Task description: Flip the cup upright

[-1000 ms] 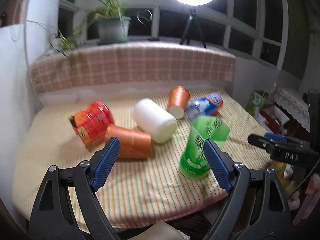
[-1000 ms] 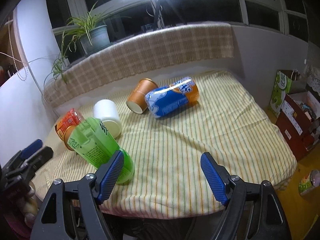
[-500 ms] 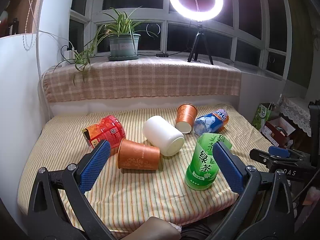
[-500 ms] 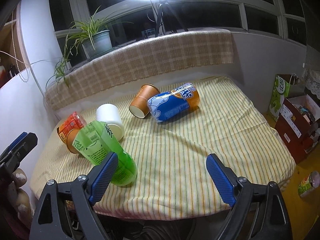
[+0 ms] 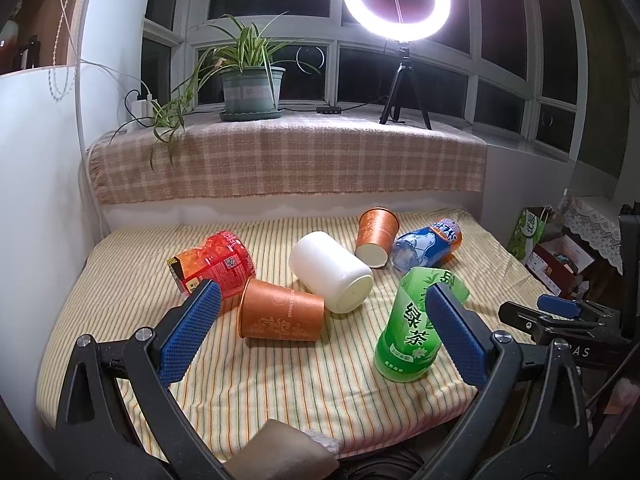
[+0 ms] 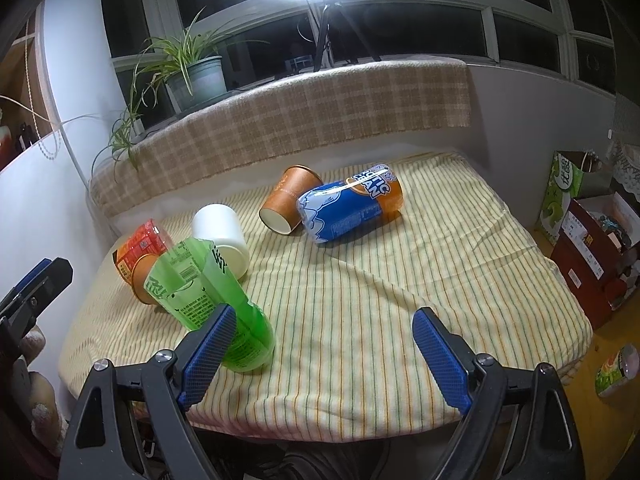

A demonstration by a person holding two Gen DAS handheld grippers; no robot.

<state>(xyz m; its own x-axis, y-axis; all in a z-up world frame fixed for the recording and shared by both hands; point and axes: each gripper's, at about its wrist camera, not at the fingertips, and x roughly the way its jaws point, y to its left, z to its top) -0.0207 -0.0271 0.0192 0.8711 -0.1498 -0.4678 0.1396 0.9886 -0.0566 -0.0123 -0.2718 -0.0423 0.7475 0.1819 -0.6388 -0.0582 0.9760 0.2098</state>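
Note:
Several cups lie on a striped cloth [image 5: 280, 376]. A green cup [image 5: 416, 328] stands mouth down near the front edge; it also shows in the right wrist view [image 6: 212, 292]. An orange cup [image 5: 282, 314], a white cup [image 5: 330, 272], a red cup [image 5: 212, 266], a second orange cup [image 5: 376, 232] and a blue cup [image 5: 426, 244] lie on their sides. My left gripper [image 5: 320, 332] is open and empty, in front of the cups. My right gripper [image 6: 326, 354] is open and empty, its left finger beside the green cup.
A checked cloth [image 5: 280, 164] covers the ledge behind, with a potted plant [image 5: 252, 84] and a ring light [image 5: 396, 0] on it. Boxes [image 6: 592, 256] stand on the floor to the right of the table edge.
Both grippers have drawn back and risen, so the cups sit lower and smaller in view. The green cup has stayed in place, mouth down.

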